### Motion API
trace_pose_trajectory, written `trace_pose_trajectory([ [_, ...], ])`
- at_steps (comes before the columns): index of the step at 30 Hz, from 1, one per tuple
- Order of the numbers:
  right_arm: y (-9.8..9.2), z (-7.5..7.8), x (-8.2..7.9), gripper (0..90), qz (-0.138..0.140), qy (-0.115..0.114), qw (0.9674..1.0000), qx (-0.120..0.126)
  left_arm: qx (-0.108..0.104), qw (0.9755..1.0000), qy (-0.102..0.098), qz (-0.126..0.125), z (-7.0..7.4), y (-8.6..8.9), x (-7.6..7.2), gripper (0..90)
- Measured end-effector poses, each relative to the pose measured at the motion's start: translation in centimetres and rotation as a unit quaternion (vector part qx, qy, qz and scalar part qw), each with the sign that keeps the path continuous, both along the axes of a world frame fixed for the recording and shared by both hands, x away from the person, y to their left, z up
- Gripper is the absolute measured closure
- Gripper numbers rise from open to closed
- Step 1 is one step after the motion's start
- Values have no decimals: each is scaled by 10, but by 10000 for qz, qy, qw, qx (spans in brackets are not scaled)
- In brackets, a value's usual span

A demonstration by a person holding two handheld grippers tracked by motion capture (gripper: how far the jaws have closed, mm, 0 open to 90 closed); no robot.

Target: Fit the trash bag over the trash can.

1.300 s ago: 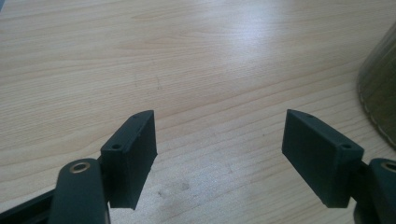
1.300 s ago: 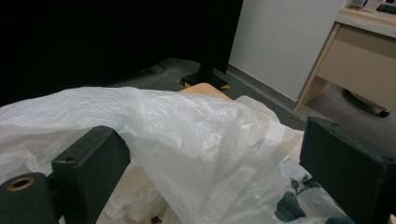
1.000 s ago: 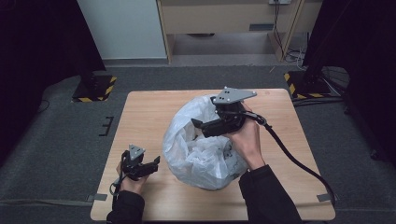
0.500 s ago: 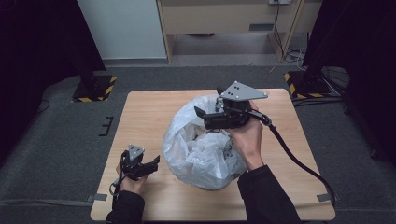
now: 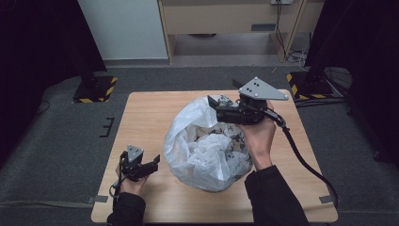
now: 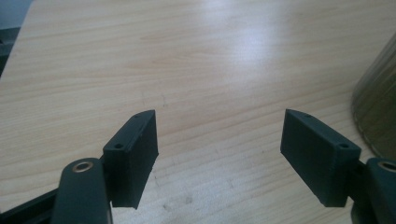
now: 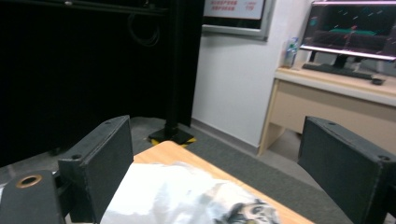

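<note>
From the high view, a white plastic bag (image 5: 207,148) sits at the centre of the wooden table (image 5: 146,117), crumpled, with printed stuff inside that is hard to make out. The right gripper (image 5: 212,102) hovers over the bag's rim at one o'clock, pointing toward nine, jaws spread and empty. The left gripper (image 5: 155,161) rests near the table's eight o'clock corner, well apart from the bag. A desk (image 5: 226,19) stands beyond the table at twelve o'clock.

In the left gripper view, the jaws stand wide over bare wood, and the bag's edge (image 6: 377,116) is cut off at three o'clock.

In the right gripper view, the open jaws frame the bag (image 7: 187,196) at six o'clock, nothing pinched; a monitor (image 7: 352,30) sits at one o'clock.
</note>
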State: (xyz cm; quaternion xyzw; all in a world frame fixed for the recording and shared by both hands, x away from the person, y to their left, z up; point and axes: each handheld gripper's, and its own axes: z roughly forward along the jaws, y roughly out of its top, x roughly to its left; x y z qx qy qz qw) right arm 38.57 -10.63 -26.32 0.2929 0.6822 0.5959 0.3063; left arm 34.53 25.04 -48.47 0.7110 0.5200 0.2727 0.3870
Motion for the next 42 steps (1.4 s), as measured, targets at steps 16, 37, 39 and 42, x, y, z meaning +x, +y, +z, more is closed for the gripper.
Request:
trace_pose_trajectory([
  [16,-55,-13,8,107,-612,53,9980,153,-272,9953,-929,-4,35,1,-5,329],
  [37,-101,-90,24,112,-1094,516,9923,280,-792,9749,-1991,-606,130,-44,40,432],
  [39,-101,-94,24,112,-1081,543,9921,321,-808,9734,-2004,-769,134,-52,43,452],
  [42,-101,-97,24,112,-1046,557,9923,347,-915,9687,-2052,-1058,135,-62,45,479],
])
